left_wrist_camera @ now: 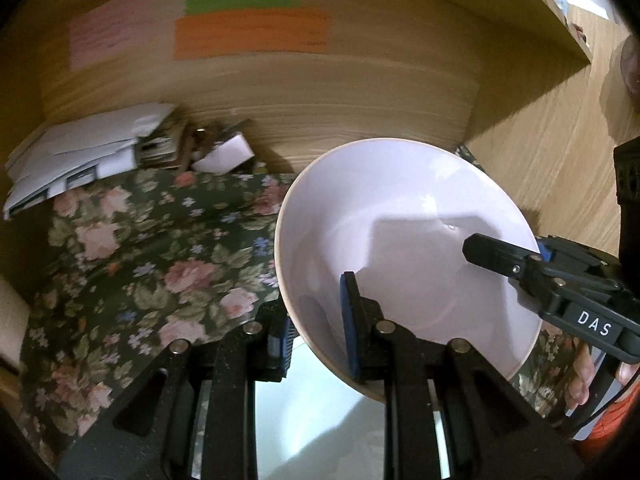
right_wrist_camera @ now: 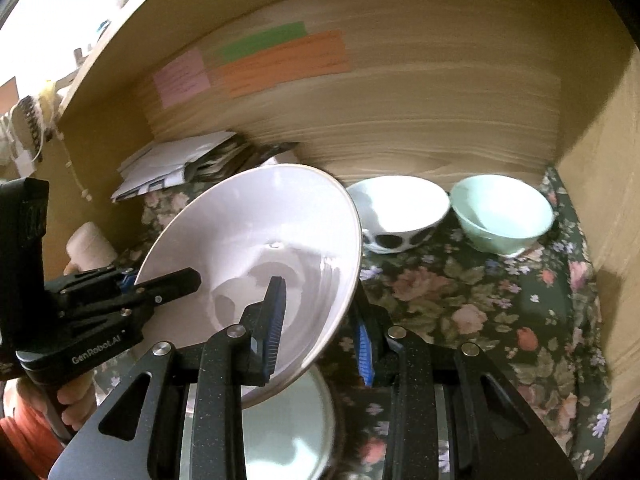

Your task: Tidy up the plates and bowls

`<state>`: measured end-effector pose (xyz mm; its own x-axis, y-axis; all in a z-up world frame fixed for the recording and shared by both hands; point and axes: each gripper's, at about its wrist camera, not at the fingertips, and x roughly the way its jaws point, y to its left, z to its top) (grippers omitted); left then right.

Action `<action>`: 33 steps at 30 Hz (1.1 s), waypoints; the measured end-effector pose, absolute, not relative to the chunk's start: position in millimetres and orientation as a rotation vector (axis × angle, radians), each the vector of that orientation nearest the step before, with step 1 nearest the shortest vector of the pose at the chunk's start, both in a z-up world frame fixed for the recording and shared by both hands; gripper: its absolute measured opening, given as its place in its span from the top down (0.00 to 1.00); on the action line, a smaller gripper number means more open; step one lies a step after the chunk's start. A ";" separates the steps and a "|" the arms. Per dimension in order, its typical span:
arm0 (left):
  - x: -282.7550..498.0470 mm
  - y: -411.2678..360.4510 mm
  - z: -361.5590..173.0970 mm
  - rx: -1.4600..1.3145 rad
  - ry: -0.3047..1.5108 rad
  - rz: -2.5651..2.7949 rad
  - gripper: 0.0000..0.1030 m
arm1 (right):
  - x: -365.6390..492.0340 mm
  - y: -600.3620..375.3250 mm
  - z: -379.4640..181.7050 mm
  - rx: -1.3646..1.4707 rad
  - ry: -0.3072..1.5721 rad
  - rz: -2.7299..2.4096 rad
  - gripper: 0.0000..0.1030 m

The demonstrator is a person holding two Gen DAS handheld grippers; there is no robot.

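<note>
- Both grippers, left gripper [left_wrist_camera: 316,332] and right gripper [right_wrist_camera: 320,328], clamped opposite rims of the lilac bowl [right_wrist_camera: 256,256], tilted between their jaws.
- Likely next: setting it beside the spotted bowl [right_wrist_camera: 400,212], beyond the right jaws.

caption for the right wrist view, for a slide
Both tongs, right and left, grip the rim of a tilted pale bowl above a floral cloth.

dim warm light | motion blur | fisheye edges dark | bowls [right_wrist_camera: 400,204] glare-washed
</note>
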<state>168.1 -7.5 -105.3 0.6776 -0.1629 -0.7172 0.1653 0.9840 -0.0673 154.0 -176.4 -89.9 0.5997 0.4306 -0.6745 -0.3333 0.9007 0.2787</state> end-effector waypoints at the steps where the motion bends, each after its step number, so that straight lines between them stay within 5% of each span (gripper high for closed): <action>1: 164.8 -2.8 -104.6 0.000 0.803 -0.176 0.80 | 153.3 -171.5 -89.9 0.123 0.815 0.454 0.72; 33: 80.5 135.7 -108.9 -0.128 0.780 0.094 0.80 | 134.5 -19.9 -109.9 -0.026 0.896 0.730 0.72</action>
<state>80.5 135.7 -108.9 0.7071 0.0370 -0.7061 -0.1316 0.9881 -0.0800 134.5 -19.9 -109.9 0.4033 0.5672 -0.7181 -0.5881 0.7619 0.2715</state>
